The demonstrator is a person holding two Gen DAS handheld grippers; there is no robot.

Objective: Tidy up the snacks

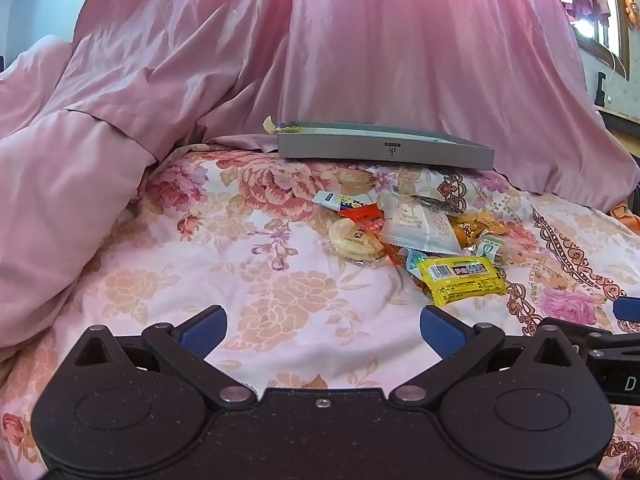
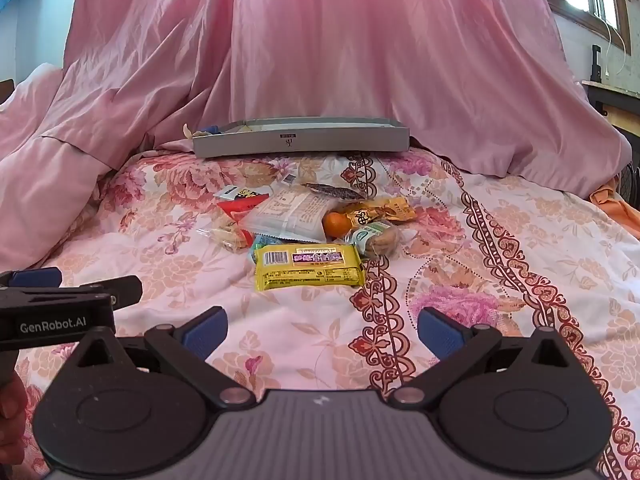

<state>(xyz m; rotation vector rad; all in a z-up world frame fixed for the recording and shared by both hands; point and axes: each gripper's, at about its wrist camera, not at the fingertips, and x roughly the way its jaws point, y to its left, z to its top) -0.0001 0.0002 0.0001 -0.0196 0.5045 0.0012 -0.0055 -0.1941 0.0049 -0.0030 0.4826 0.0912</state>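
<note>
Yellow snack packet [image 2: 309, 266] lies flat, long axis left-right; left gripper [image 1: 323, 330] and right gripper [image 2: 322, 330] tilt downward, fingers spread wide, empty

Left tool [image 1: 323, 330], right tool [image 2: 322, 331]: black linkages, blue pads, silver rivets.

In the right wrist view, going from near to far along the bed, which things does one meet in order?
Right tongs → yellow snack packet → white wrapped snack → grey tray → pink curtain.
</note>
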